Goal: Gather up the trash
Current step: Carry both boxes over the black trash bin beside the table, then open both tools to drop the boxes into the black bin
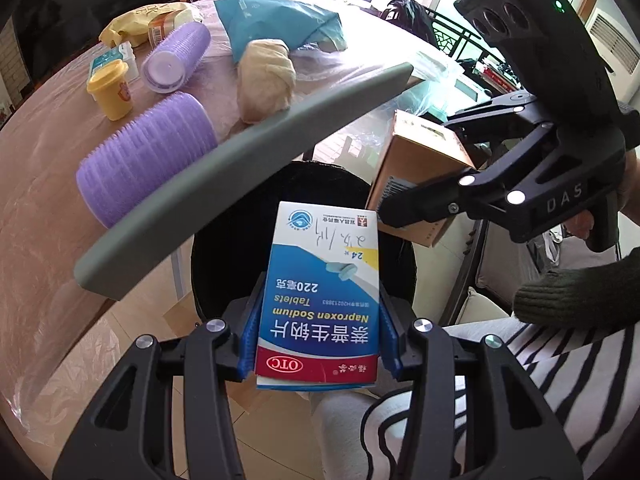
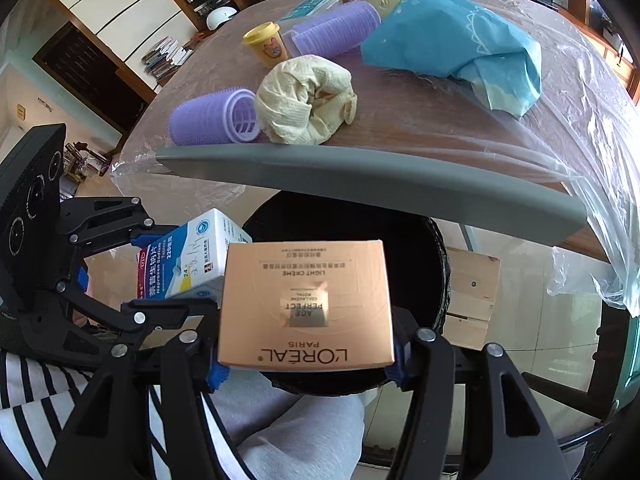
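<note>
With both boxes poised over the black bin (image 2: 424,240) for dropping, left hand-held gripper (image 1: 318,344) clamped the medicine box (image 1: 320,300) — right hand-held gripper (image 2: 306,360) clamped the cosmetics box (image 2: 306,304).

A blue-and-white cardboard Naproxen tablet box (image 1: 320,300) with a red OTC band is clamped between the left tool's (image 1: 318,344) blue pads, held over the round black bin (image 1: 212,264). Just beside it, a copper-coloured cardboard L'Oréal box (image 2: 306,304) sits gripped in the right tool (image 2: 306,364), above the same bin's opening.
</note>
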A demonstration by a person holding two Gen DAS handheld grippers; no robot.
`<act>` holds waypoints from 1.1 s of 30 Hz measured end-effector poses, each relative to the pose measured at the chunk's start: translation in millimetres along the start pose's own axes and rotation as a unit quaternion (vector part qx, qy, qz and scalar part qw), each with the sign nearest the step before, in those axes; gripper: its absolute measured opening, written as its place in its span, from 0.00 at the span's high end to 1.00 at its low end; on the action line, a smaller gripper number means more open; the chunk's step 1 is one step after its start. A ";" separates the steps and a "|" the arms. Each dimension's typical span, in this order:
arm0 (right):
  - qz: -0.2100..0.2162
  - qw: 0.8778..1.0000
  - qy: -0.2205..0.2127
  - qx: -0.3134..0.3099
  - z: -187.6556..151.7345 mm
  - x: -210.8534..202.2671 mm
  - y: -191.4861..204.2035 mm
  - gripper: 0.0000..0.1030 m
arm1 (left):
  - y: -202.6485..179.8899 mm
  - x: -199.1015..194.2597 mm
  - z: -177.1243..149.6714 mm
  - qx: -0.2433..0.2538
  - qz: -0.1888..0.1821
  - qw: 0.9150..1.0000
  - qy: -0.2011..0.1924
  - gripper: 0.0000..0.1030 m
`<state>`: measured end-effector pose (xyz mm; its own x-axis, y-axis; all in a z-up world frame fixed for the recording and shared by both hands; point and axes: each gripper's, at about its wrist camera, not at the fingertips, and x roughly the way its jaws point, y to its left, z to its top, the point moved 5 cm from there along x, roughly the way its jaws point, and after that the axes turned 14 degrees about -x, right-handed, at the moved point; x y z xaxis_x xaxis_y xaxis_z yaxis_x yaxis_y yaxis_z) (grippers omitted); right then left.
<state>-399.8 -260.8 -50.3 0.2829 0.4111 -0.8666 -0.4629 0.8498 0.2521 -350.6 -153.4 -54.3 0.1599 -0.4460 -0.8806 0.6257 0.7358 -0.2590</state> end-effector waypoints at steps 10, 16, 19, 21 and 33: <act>-0.020 1.000 0.007 -0.019 -11.4 10.5 -10.4 0.44 | -6.5 20.0 -5.3 -0.056 0.066 0.996 -0.016 0.53; -0.029 1.000 0.005 -0.007 -18.0 18.2 -13.3 0.44 | -2.4 29.9 -10.3 -0.095 0.084 0.992 -0.026 0.53; -0.035 0.999 0.007 -0.015 -19.8 18.5 -12.8 0.44 | -2.2 34.1 -13.5 -0.098 0.093 0.990 -0.026 0.53; -0.034 0.999 0.006 -0.017 -18.3 17.9 -11.3 0.44 | -1.5 36.2 -14.1 -0.099 0.096 0.990 -0.024 0.53; -0.042 0.998 0.017 -0.035 -19.7 40.3 -5.0 0.44 | 8.3 54.6 -22.0 -0.083 0.117 0.990 -0.004 0.53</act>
<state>-402.6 -255.0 -95.0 0.2954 0.3271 -0.8976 -0.4960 0.8555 0.1485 -353.5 -160.4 -113.3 0.2915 -0.2562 -0.9216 0.4361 0.8931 -0.1104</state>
